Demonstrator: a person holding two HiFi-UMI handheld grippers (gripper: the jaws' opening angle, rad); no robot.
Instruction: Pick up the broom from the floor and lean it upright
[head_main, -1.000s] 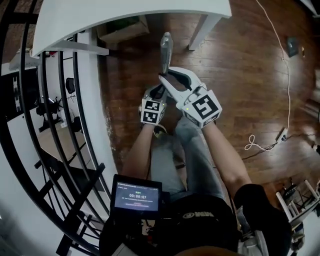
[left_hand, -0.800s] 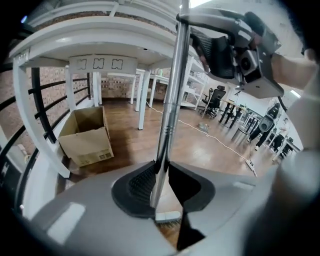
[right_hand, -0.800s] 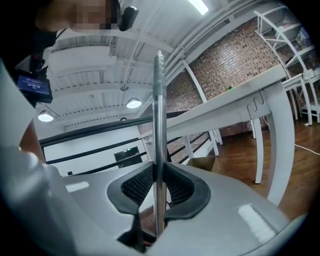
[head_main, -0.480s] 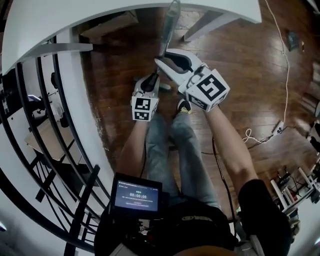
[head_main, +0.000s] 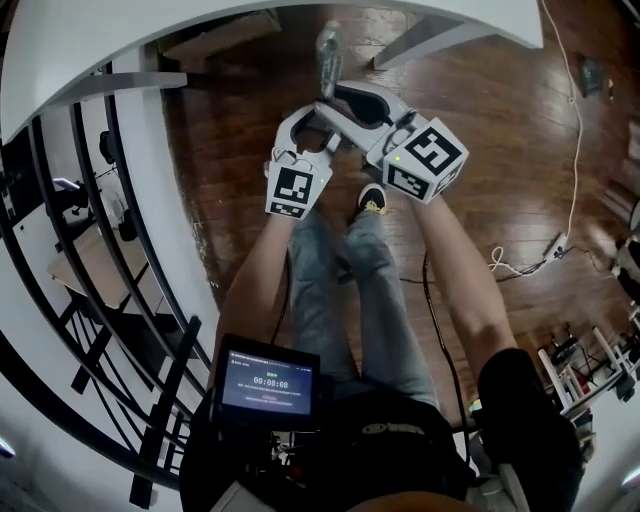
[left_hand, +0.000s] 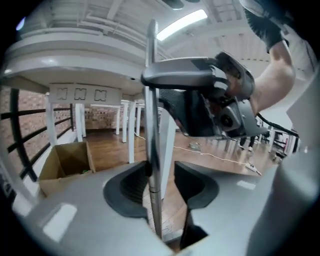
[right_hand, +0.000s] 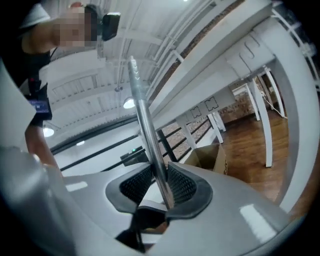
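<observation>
The broom's metal handle (head_main: 327, 52) stands nearly upright in front of me; its head is hidden below my hands. In the left gripper view the handle (left_hand: 152, 145) runs between the jaws of my left gripper (left_hand: 161, 180). These jaws are opening: the pole rests by the left pad and the right pad stands apart. Just above, my right gripper (left_hand: 200, 100) has the same pole. In the right gripper view both pads of the right gripper (right_hand: 161, 182) lie against the handle (right_hand: 149, 130), though its jaws are easing open. The head view shows the left gripper (head_main: 312, 128) right beside the right gripper (head_main: 338, 103).
A white table (head_main: 200, 30) with a leg (head_main: 420, 40) stands just ahead. A black railing (head_main: 100, 250) runs along the left. A cardboard box (left_hand: 65, 160) sits under the table. A white cable (head_main: 570, 200) crosses the wooden floor at right. My shoe (head_main: 372, 200) is below the grippers.
The left gripper has slid up the handle to sit beside the right gripper, and its jaws have spread. The right gripper has sunk a little, still on the pole.
</observation>
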